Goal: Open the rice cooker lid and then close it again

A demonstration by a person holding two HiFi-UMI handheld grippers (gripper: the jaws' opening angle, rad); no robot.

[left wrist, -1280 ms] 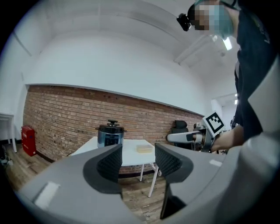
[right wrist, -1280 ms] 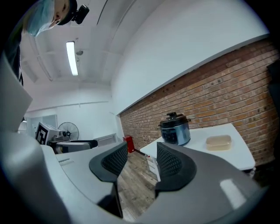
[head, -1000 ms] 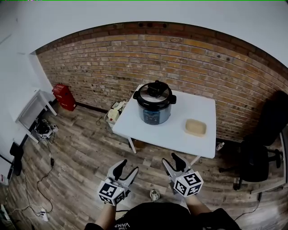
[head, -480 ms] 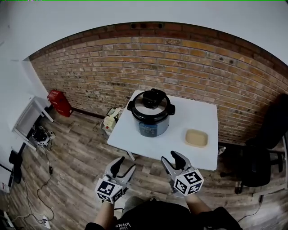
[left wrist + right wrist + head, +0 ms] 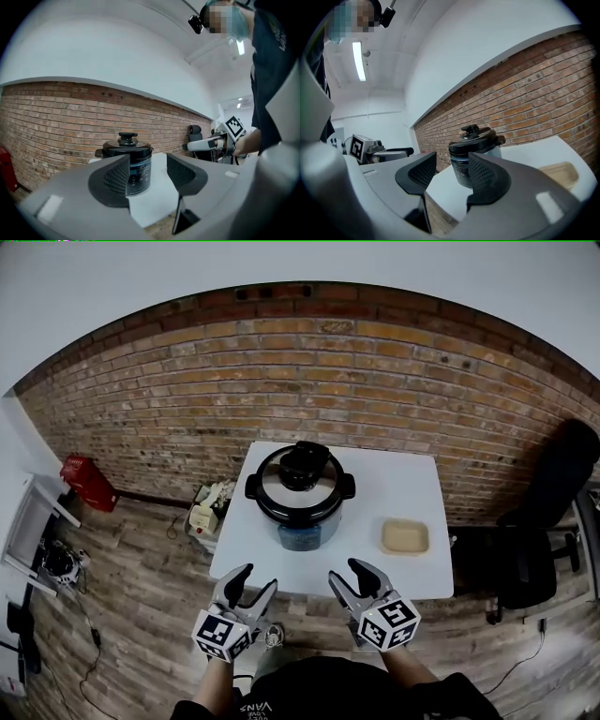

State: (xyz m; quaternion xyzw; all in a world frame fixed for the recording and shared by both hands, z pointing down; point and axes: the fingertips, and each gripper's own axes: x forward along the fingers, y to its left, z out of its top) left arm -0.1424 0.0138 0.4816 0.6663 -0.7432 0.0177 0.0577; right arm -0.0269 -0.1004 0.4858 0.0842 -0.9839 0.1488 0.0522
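The rice cooker (image 5: 300, 495) stands on the white table (image 5: 403, 576), its black lid (image 5: 300, 479) with a knob on top closed. It also shows in the left gripper view as the cooker (image 5: 129, 161) and in the right gripper view as the cooker (image 5: 474, 154). My left gripper (image 5: 249, 585) and right gripper (image 5: 353, 576) hover side by side before the table's near edge, short of the cooker. Both stand open with nothing between their jaws.
A shallow beige tray (image 5: 405, 537) lies on the table right of the cooker. A brick wall (image 5: 309, 381) runs behind. A black office chair (image 5: 530, 559) stands at the right, a red box (image 5: 86, 482) and clutter at the left on the wooden floor.
The table and cooker have drawn closer and larger in the head view as I walked forward. Both grippers now reach the table's near edge, their jaws unchanged.
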